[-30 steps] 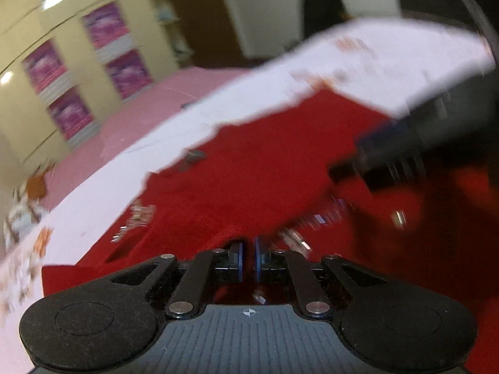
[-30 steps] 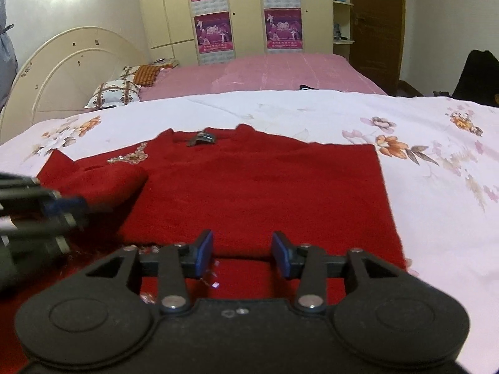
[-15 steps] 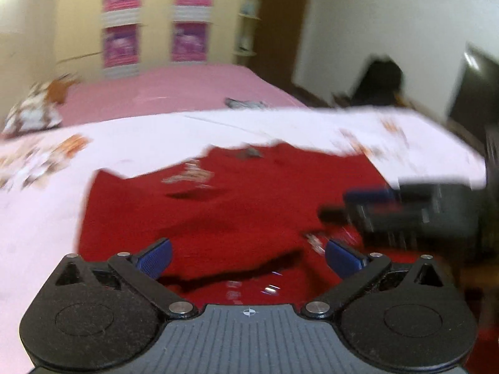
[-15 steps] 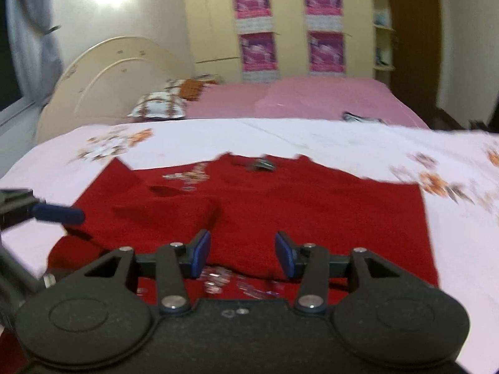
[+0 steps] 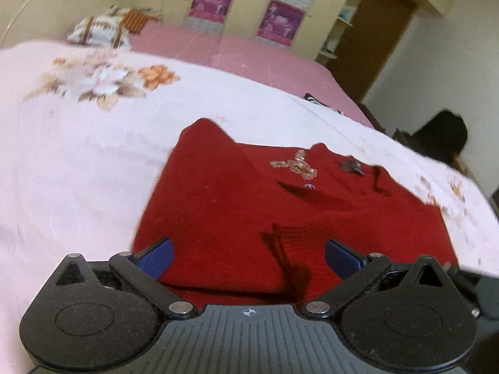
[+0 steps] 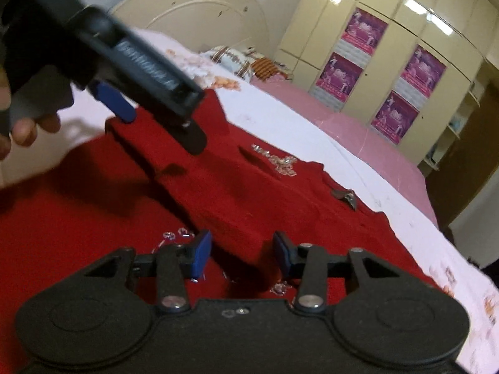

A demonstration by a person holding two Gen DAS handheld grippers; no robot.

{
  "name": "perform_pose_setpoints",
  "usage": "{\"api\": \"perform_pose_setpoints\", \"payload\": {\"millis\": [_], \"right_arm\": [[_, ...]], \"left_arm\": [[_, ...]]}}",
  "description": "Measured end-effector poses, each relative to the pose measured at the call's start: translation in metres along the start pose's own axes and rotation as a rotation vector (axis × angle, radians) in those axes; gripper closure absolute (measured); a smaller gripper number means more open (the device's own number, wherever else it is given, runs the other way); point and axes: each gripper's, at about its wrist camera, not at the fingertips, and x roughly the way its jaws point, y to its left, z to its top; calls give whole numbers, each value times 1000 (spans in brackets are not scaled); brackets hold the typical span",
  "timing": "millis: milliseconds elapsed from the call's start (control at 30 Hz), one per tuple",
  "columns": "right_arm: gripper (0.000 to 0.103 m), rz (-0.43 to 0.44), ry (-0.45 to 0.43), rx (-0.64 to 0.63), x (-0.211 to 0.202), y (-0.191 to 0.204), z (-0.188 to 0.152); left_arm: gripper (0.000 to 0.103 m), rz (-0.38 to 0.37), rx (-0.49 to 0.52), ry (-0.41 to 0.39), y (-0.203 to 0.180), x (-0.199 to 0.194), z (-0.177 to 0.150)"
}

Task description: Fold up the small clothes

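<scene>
Mid-fold on a red knitted sweater [image 5: 237,205] with beaded trim, spread flat on the pale floral bedspread [image 5: 78,155].

Left gripper [image 5: 248,254] hovering low over the near hem, fingers [image 5: 156,257] spread wide, cloth under the gap but not pinched. Right gripper [image 6: 241,254] over a raised fold in the knit, fingers [image 6: 201,254] closing, ridge of fabric between them, pads seemingly not yet pressing. Sleeve apparently laid across the body already. Next, probably: firm pinch on the ridge, matching grab on the hem, both edges carried over toward the collar beyond the fingers.
</scene>
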Motion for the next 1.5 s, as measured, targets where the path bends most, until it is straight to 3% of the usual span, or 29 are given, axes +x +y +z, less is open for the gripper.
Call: {"api": "perform_pose_setpoints", "payload": {"millis": [33,133,300,367,433,500,600,667,800,1000,1067,1167,1300,1433,1467,1500], "right_arm": [[91,3,0,6,2,0,2],[94,26,-32,146,-3,-20,7],[94,14,-109,644,-27,-105,-11],[94,29,-95,902,-30,-147,-40],[94,33,-48,1013,-26,-168,-67],[88,31,-1,1048,-23,-175,-85],[70,57,10,1123,-25,-176,-101],[51,71,-12,1148,-32,-175,-108],[47,95,-35,1178,-31,-181,-114],[74,28,-33,1271,-13,-201,-123],[96,45,-8,1246,-3,-202,-118],[97,17,-41,1184,-8,-201,-105],[97,-101,-148,1065,-39,-205,-91],[97,-109,-52,1084,-29,-210,-112],[97,-104,-37,1076,-28,-206,-116],[97,-101,-27,1066,-27,-202,-119]], "left_arm": [[0,-2,-22,-1,2,1,1],[0,-5,-50,-5,5,3,5],[0,-10,-34,-17,-4,4,8],[0,-5,-11,-4,-9,10,7],[0,-5,4,7,-14,14,4],[0,13,22,3,-19,15,2],[0,22,34,-2,-24,16,2],[0,24,35,-6,-24,15,3],[0,30,35,-7,-24,15,3],[0,40,24,-13,-21,18,3],[0,43,20,-18,-21,18,3],[0,54,9,-36,-17,15,5],[0,81,-8,-39,-6,15,7],[2,69,-47,-26,7,22,0],[9,66,-39,-41,7,23,-1],[32,60,-32,-48,8,24,-2]]}}
